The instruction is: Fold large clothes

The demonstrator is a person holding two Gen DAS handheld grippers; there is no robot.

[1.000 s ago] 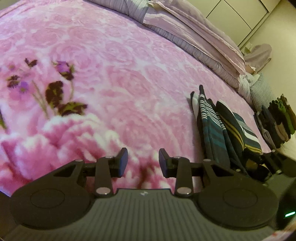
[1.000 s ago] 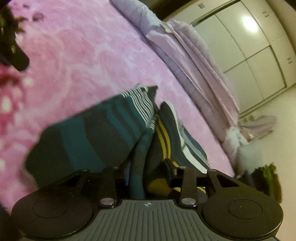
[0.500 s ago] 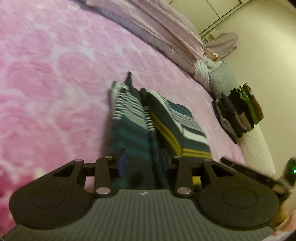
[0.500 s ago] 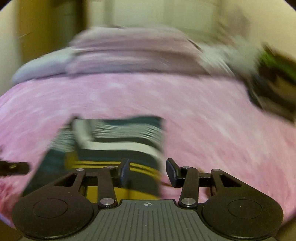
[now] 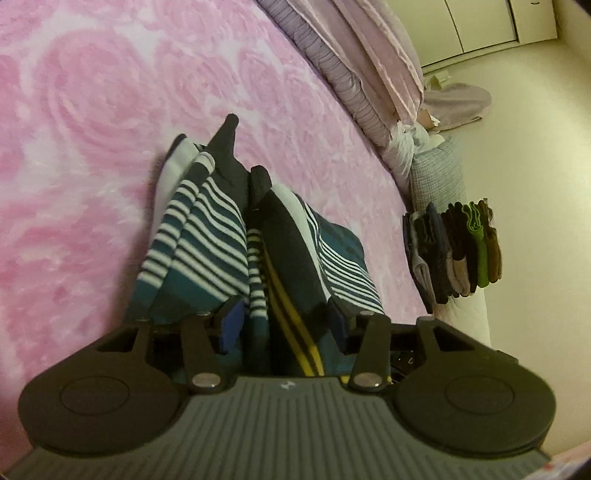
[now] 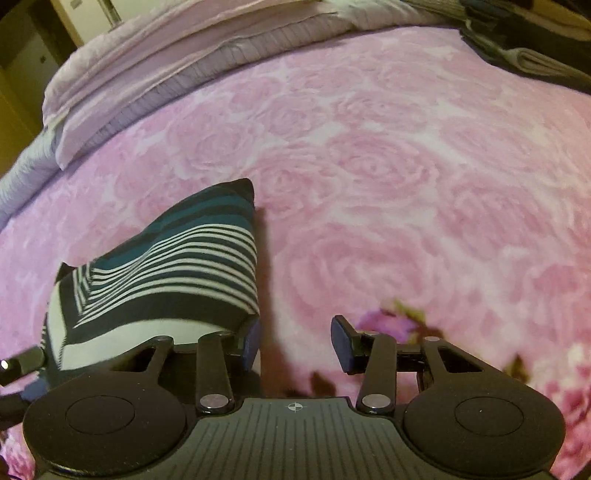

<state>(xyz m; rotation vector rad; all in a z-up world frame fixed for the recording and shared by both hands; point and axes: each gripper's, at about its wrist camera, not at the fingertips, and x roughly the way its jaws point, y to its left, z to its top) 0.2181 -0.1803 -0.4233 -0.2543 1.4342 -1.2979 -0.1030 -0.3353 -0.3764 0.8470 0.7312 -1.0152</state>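
One striped garment, folded into a bundle of teal, navy, white and yellow bands, is lying on the pink rose-patterned blanket of the bed, toward the edge where the dark clothes are stacked.

Left gripper: its jaws are opening, standing apart on either side of the near end of the striped garment; folds of the cloth are running between them, but the pads are not visibly pressing on it.

Right gripper: released, nothing between its jaws but bare blanket. Its left finger is sitting just beside the garment's near corner; whether it is touching the cloth cannot be told.

One stack of folded clothes, in dark, grey, green and brown, is standing at the bed's edge, apart from the striped garment.

Several lilac pillows and folded bedding are lying along the head of the bed, well apart from the garment; in the right wrist view they are running across the top.

One dark floral print is showing on the blanket just beyond the right gripper's right finger.

One cream wardrobe is standing beyond the bed.
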